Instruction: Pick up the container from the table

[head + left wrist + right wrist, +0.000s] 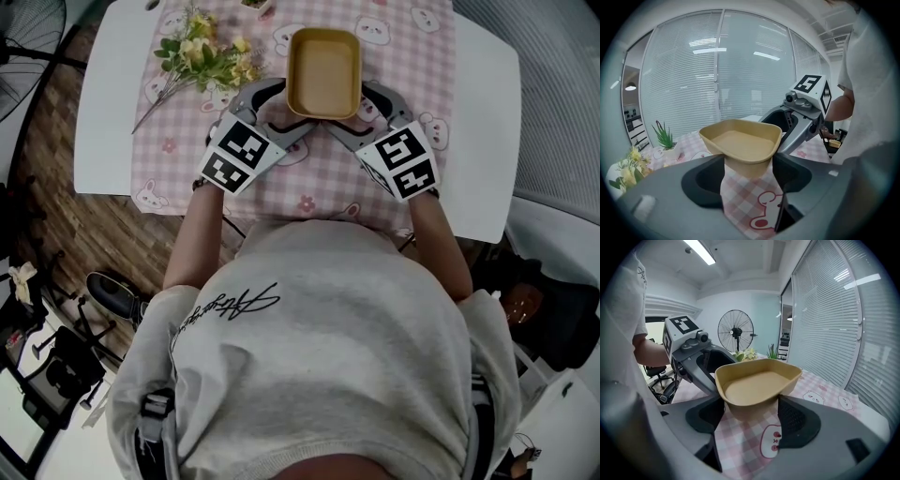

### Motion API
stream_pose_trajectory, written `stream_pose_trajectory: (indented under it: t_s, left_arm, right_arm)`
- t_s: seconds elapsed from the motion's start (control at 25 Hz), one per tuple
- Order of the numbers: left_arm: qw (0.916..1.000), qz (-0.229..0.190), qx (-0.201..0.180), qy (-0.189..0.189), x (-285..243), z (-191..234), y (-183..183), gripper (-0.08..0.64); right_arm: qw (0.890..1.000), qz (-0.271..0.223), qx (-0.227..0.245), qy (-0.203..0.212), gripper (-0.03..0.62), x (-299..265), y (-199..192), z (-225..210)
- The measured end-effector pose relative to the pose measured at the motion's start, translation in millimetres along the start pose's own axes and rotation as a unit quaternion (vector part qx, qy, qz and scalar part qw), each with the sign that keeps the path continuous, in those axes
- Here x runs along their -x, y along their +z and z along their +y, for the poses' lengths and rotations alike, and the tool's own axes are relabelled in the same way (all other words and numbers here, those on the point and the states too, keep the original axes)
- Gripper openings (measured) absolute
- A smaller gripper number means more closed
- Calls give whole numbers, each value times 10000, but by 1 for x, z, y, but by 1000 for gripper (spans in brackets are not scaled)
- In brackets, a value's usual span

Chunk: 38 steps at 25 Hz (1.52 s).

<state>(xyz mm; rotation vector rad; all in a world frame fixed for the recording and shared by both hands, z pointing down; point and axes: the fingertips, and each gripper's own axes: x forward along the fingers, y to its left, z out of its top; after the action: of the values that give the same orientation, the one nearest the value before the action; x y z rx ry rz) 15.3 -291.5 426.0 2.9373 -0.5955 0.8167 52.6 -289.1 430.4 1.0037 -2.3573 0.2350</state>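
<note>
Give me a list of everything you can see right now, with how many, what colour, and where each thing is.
container: 1, tan, held above the cloth between both claws
tablecloth: 1, pink check with bear print, across the middle of the table
table: 1, white, under the cloth
flowers: 1 bunch, yellow and white, far left of the cloth
potted plant: 1, green in a white pot, on the table near the flowers
fan: 1, black, standing beyond the table
office chair: 1, black, on the floor beside the table
shirt: 1, light grey, on the person
left claw: 1, grey, shut on the container
right claw: 1, grey, shut on the container
</note>
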Motion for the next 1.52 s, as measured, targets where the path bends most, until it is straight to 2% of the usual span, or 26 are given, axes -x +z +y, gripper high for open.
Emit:
stream_pose_trajectory:
  t_s: [0.44,1.52]
  left_arm:
    - [9998,-151,-94,-14,10,1,18,316]
    - [9987,-388,-284,170,35,1,54,314]
  right_arm:
    - [9998,-158,-75,-19,357,12,16,-2]
    - [9985,-525,135,-40,356,38,53,0]
